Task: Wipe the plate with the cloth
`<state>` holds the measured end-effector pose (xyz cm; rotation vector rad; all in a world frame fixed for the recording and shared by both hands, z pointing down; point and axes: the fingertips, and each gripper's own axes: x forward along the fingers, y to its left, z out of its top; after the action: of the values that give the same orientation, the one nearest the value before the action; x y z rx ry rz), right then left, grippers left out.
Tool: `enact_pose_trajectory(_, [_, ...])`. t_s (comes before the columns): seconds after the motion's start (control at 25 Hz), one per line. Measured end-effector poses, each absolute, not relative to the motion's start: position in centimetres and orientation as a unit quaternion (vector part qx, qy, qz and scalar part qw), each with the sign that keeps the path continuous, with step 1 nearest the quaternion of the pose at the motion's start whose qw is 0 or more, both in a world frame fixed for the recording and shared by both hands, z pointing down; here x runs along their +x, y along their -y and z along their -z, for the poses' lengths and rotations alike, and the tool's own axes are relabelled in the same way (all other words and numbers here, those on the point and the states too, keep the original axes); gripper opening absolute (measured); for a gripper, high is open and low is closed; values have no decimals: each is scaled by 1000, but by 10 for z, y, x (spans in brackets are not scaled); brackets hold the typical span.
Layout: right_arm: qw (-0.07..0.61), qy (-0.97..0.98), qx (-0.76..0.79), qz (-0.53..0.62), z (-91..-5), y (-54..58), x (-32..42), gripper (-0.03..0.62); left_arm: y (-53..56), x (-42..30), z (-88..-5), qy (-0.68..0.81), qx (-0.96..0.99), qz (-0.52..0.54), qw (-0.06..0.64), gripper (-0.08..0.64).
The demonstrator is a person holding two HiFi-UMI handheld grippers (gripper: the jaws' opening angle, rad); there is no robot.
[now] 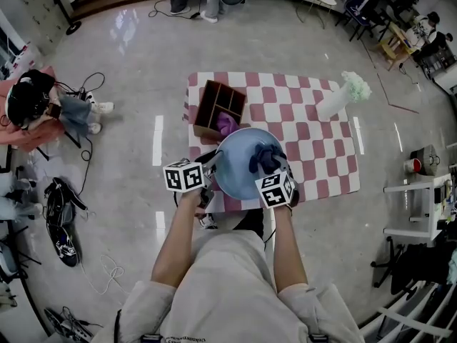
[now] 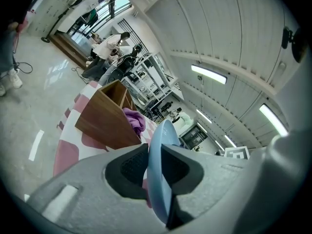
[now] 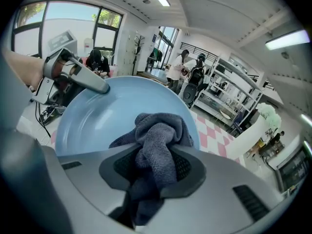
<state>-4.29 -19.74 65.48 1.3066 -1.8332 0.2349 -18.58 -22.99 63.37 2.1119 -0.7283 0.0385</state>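
Grey cloth point(image 3: 158, 130) in right claw point(image 3: 156, 172) — against plate point(image 3: 92, 121).

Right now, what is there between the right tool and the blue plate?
A bunched dark grey cloth, clamped by the right tool, sits in front of the plate. The right gripper view shows it best.

The right gripper point(image 3: 155, 172) pinches the dark cloth point(image 3: 157, 152) against the blue plate point(image 3: 92, 116).
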Motion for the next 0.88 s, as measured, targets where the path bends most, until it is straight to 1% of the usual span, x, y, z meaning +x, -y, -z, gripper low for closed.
enact_pose_trajectory(0.44, [426,737,509,-131,-685,152,-56,124,225,-163,-643,289,846,-29,447,58])
enact_pose_trajectory(0.72, [414,753,492,-135,-690,153,-74,124,221,-147,-653,284,844,-40,453,60])
enact_pose_trajectory(0.88, [409,760,482,-152,-701,152,-70,124,207,-135,-674,281,835,-60,470,60])
